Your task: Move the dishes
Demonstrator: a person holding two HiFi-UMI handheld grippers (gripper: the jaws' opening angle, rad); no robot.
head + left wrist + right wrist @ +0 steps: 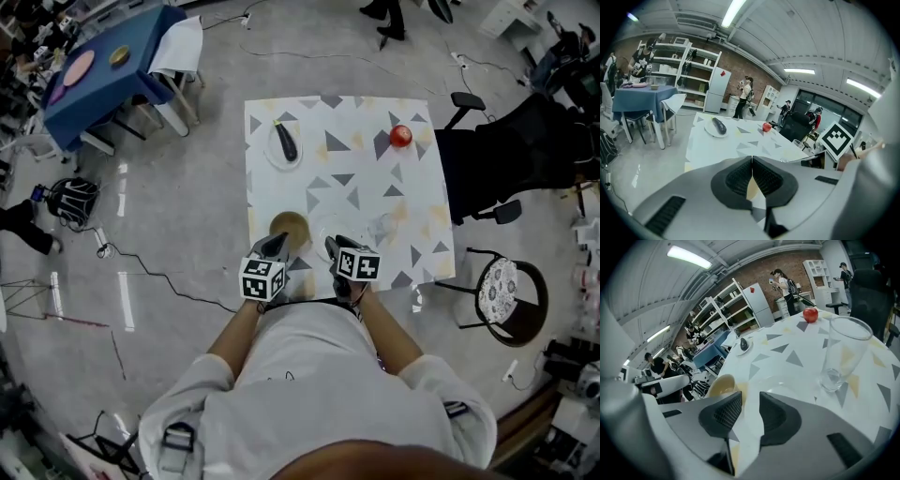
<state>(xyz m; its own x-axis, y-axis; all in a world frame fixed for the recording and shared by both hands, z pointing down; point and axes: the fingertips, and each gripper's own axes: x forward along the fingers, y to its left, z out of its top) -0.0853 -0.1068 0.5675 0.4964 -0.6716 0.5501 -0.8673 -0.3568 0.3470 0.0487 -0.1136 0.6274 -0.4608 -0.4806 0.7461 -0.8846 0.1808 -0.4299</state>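
Note:
A brown bowl (pixel 289 226) sits near the front edge of the patterned table (pixel 375 187); in the right gripper view the bowl (pixel 722 385) is just left of the jaws. A clear plate (pixel 325 227) lies beside it, then a clear glass (pixel 382 227) (pixel 841 352). At the back stand a white plate (pixel 271 153) with an eggplant (pixel 286 141) (pixel 718 125) and a red tomato (pixel 400 136) (pixel 810 314). My left gripper (pixel 274 246) (pixel 752 161) is shut and empty at the bowl's near side. My right gripper (pixel 332 247) (pixel 749 405) is slightly open at the clear plate's near edge.
A black office chair (pixel 525 150) stands at the table's right and a round-seat chair (pixel 506 291) at the front right. A blue-covered table (pixel 103 75) with chairs is at the far left. Cables run across the floor (pixel 169 281). People stand by shelves in the distance.

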